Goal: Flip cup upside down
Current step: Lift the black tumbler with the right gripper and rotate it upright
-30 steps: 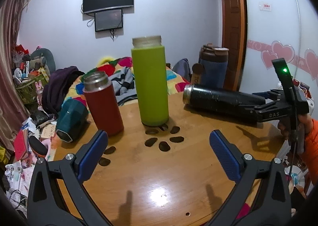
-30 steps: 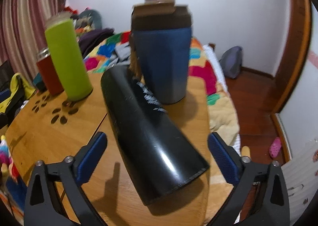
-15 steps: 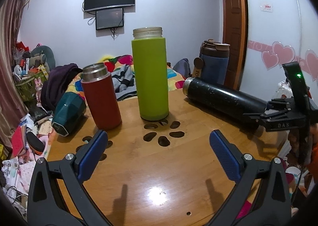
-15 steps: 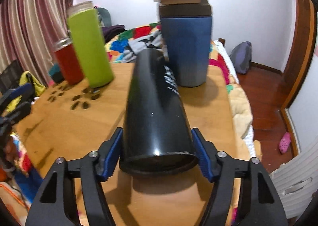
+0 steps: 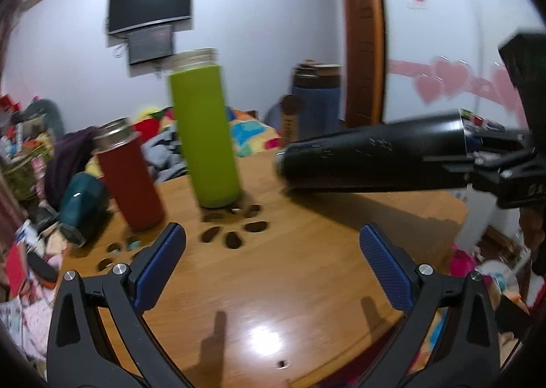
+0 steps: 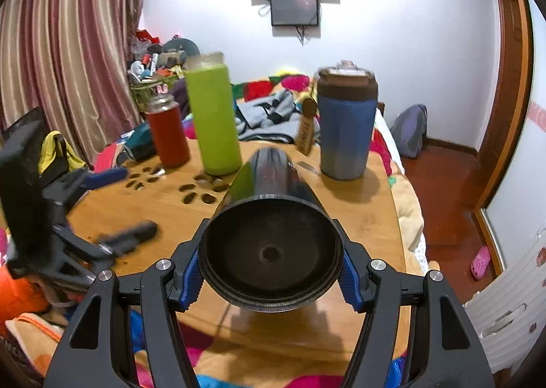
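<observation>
The black cup (image 6: 269, 234) is held lying level, lifted off the wooden table (image 5: 290, 272); its flat base faces the right wrist camera. My right gripper (image 6: 269, 272) is shut on the cup near its base. In the left wrist view the black cup (image 5: 372, 156) hangs above the table's right side, held from the right by the right gripper (image 5: 505, 169). My left gripper (image 5: 273, 251) is open and empty over the near part of the table.
A green bottle (image 5: 204, 135), a red flask (image 5: 131, 180) and a blue tumbler (image 5: 315, 104) stand upright on the table. A teal cup (image 5: 82, 203) lies on its side at the left edge. Dark paw-print marks (image 5: 232, 234) are in the tabletop. A bed lies behind.
My right gripper closed on the black cup and lifted it off the table, keeping it level. My left gripper stayed open and shifted slightly.
</observation>
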Demonstrator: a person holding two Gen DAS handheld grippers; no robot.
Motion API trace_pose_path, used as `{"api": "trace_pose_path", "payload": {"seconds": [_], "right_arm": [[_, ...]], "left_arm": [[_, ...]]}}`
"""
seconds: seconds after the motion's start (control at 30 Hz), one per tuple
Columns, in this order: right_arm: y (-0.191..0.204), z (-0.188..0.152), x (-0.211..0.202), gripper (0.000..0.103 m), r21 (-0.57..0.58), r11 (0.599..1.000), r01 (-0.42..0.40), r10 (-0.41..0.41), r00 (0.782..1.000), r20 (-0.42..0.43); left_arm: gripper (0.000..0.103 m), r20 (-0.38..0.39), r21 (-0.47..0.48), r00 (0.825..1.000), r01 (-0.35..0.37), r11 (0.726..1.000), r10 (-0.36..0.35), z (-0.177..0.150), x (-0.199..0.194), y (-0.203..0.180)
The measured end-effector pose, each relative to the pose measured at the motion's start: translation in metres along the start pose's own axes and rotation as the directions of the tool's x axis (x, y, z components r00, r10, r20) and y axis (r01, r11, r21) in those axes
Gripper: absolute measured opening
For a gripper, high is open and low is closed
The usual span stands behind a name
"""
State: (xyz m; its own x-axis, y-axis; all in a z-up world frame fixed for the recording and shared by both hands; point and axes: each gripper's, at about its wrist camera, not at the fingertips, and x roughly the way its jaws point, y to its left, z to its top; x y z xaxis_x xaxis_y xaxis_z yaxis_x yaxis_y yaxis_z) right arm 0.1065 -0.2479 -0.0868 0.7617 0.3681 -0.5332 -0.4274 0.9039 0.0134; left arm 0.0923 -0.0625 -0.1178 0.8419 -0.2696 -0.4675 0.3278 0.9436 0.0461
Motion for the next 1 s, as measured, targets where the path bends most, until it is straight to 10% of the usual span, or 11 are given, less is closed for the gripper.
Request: {"api": "trace_pose_path", "payload": {"seconds": [0.67,1.0], "right_arm": [[0.051,0.004,-0.038,0.061,-0.2,0.975,-0.097,0.101,0.995,0.011],[0.063,0.014,-0.051,0.064,-0.234,0.966,-0.113,0.13,0.99,0.06]], "left_arm": [[0.103,0.197,0.253,0.976,0.042,0.967,-0.094,0.007,0.001,-0.054],[0.076,0.236,0.234,0.969,0.021,0.972,-0.077,0.011,-0.016,-0.048]]}}
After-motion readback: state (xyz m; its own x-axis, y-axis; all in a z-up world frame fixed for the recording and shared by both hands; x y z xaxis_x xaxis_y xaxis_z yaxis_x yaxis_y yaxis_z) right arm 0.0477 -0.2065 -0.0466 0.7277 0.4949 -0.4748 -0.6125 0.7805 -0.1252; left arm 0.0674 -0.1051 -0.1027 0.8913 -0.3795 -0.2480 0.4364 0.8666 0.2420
